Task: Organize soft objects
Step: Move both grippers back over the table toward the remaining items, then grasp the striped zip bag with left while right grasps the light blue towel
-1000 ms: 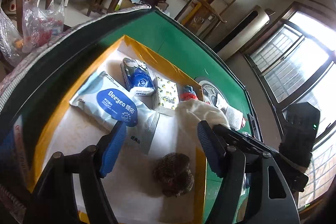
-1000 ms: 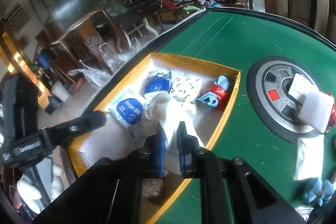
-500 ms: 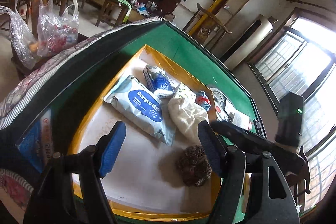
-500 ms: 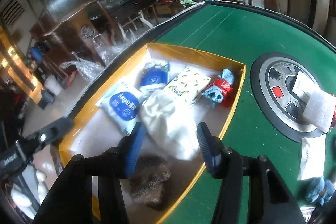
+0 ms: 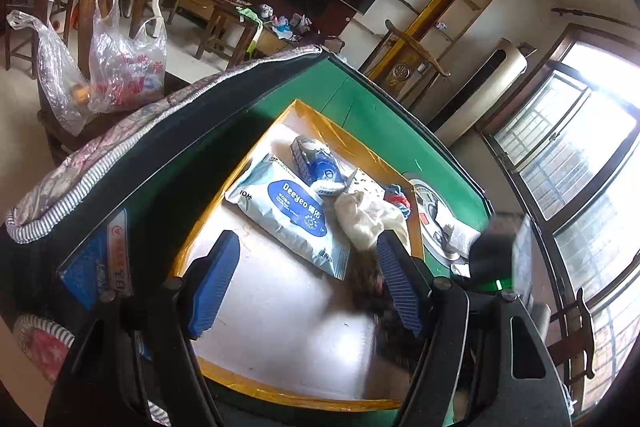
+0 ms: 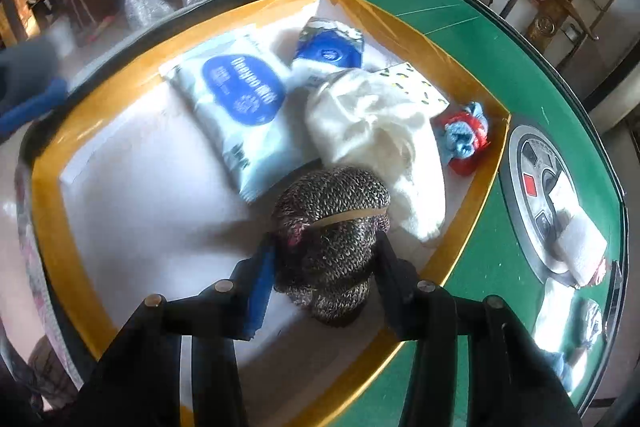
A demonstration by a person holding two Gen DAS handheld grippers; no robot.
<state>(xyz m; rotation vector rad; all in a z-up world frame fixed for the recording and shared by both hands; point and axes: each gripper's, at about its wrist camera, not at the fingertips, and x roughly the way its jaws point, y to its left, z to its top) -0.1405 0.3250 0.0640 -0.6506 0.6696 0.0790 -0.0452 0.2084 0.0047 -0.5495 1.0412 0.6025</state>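
A yellow-rimmed box [image 6: 52, 223] on the green table holds a white cloth [image 6: 372, 131], a Deeyeo wipes pack [image 6: 240, 107], a blue tissue pack [image 6: 328, 47], a patterned tissue pack [image 6: 416, 87] and a red-and-blue knit piece [image 6: 464, 139]. My right gripper [image 6: 324, 263] straddles a dark speckled knit bundle [image 6: 332, 227] with a rubber band; the jaws sit against its sides inside the box. My left gripper [image 5: 308, 279] is open and empty above the box's near end [image 5: 280, 311]. The bundle is a blur behind its right finger [image 5: 400, 287].
A round grey panel [image 6: 532, 187] in the table carries white tissue packs [image 6: 580, 243]. More white and blue soft items [image 6: 560, 323] lie at the table's right edge. Plastic bags [image 5: 120, 67] and wooden furniture stand beyond the table.
My right gripper let go of the white cloth in the box, opened, then moved down over the dark knit bundle and closed around it. My left gripper drew back and stayed open.
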